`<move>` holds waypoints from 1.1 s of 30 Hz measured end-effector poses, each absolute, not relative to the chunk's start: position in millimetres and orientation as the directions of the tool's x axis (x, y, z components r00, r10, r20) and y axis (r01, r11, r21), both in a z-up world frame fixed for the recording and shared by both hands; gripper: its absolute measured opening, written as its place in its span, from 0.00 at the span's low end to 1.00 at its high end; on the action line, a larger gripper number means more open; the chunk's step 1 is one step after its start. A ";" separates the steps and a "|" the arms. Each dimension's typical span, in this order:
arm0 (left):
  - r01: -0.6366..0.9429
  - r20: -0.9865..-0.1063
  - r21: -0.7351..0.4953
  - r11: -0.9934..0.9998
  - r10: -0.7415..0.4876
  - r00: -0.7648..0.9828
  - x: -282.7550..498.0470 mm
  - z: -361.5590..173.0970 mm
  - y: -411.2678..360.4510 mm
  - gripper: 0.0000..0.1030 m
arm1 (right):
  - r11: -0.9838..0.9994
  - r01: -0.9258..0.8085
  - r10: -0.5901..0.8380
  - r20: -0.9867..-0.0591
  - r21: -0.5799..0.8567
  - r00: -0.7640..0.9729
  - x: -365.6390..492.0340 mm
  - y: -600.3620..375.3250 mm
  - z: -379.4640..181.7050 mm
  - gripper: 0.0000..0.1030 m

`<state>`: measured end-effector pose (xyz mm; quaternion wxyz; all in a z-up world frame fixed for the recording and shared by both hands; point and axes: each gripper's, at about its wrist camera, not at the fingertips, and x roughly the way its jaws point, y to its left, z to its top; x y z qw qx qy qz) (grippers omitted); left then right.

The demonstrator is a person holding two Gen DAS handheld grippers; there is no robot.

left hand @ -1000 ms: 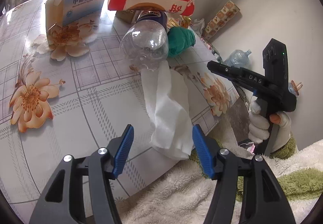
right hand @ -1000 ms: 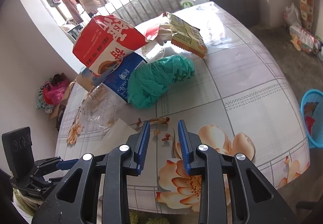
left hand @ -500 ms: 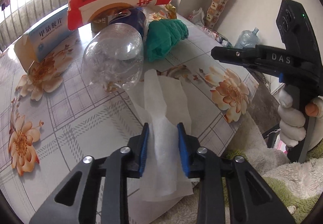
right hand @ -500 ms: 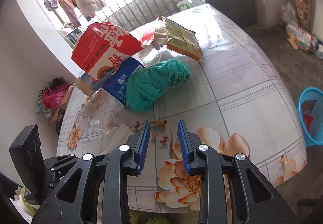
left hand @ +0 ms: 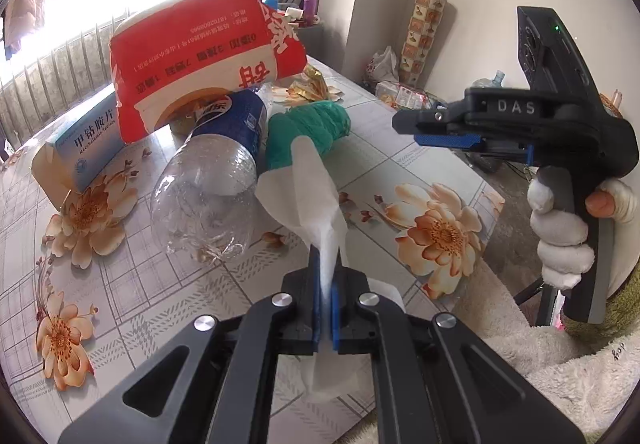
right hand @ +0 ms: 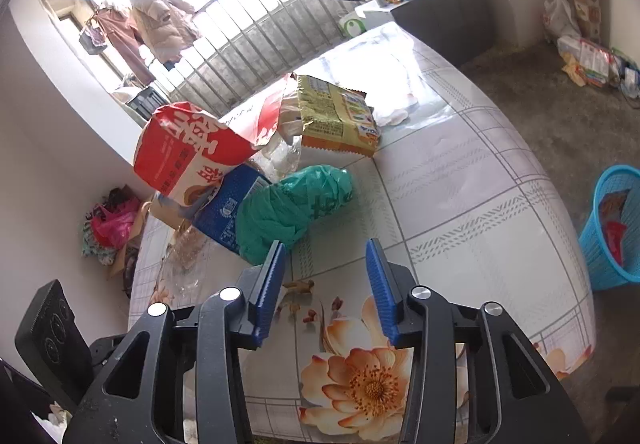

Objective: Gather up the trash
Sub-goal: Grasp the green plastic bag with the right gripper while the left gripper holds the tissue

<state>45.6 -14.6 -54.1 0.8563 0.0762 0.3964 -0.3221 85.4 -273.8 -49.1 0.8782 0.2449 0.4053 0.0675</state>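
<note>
Here we see the left gripper (left hand: 327,298) with its jaws clamped on a white tissue (left hand: 310,200), which rises from the blue pads toward the clear plastic bottle (left hand: 212,180) lying on the flowered table (left hand: 132,284). Our right gripper (right hand: 325,286) has just been opening its jaws; they stand apart with nothing between them, above the table near the crumpled green bag (right hand: 294,206). A blue basket (right hand: 612,232) stands on the floor.
</note>
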 end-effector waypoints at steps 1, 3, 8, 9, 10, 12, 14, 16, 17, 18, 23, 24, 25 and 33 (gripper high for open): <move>0.606 -0.733 -0.128 0.785 -0.486 0.476 47.6 -57.0 -16.3 0.03 | 0.863 0.081 0.329 -0.677 0.498 0.659 90.3 -275.0 -50.3 0.47; 0.598 -0.738 -0.126 0.791 -0.478 0.477 50.5 -62.2 -18.0 0.03 | 0.846 0.092 0.348 -0.675 0.525 0.650 101.2 -278.7 -54.0 0.51; 0.599 -0.753 -0.130 0.790 -0.472 0.459 55.4 -72.6 -20.4 0.04 | 0.790 0.119 0.406 -0.659 0.601 0.634 135.5 -287.9 -68.5 0.53; 0.600 -0.756 -0.129 0.790 -0.470 0.456 56.5 -73.8 -21.2 0.04 | 0.779 0.130 0.413 -0.658 0.614 0.629 143.1 -290.1 -72.6 0.53; 0.599 -0.758 -0.130 0.790 -0.469 0.453 57.7 -74.7 -21.9 0.04 | 0.768 0.145 0.419 -0.661 0.623 0.623 150.2 -291.6 -77.2 0.53; 0.596 -0.760 -0.132 0.792 -0.467 0.451 60.3 -75.7 -22.5 0.04 | 0.743 0.151 0.449 -0.653 0.652 0.610 163.2 -292.0 -85.6 0.53; 0.593 -0.763 -0.133 0.794 -0.463 0.450 61.2 -77.5 -24.1 0.04 | 0.724 0.153 0.475 -0.647 0.673 0.597 171.1 -290.4 -91.1 0.51; 0.589 -0.766 -0.133 0.797 -0.459 0.449 62.9 -78.7 -24.8 0.04 | 0.710 0.136 0.502 -0.632 0.691 0.591 172.7 -287.8 -90.8 0.37; 0.588 -0.768 -0.133 0.798 -0.458 0.447 63.5 -79.1 -25.7 0.04 | 0.707 0.127 0.511 -0.627 0.696 0.588 172.5 -287.3 -89.0 0.26; 0.588 -0.769 -0.132 0.798 -0.457 0.447 64.1 -79.2 -27.2 0.04 | 0.707 0.121 0.516 -0.626 0.697 0.585 170.8 -286.6 -87.3 0.19; 0.599 -0.767 -0.121 0.792 -0.457 0.449 58.9 -79.6 -32.8 0.04 | 0.713 0.114 0.505 -0.619 0.692 0.601 152.4 -295.3 -75.7 0.00; 0.602 -0.765 -0.119 0.790 -0.460 0.452 58.0 -78.5 -34.1 0.03 | 0.716 0.116 0.495 -0.619 0.688 0.610 148.2 -299.9 -74.4 0.00; 0.606 -0.760 -0.115 0.787 -0.463 0.456 56.6 -76.7 -35.1 0.03 | 0.721 0.120 0.482 -0.619 0.682 0.621 143.1 -304.1 -72.5 0.00; 0.630 -0.746 -0.112 0.769 -0.484 0.457 47.8 -70.2 -39.9 0.03 | 0.661 0.155 0.490 -0.579 0.734 0.652 115.3 -333.8 -68.3 0.04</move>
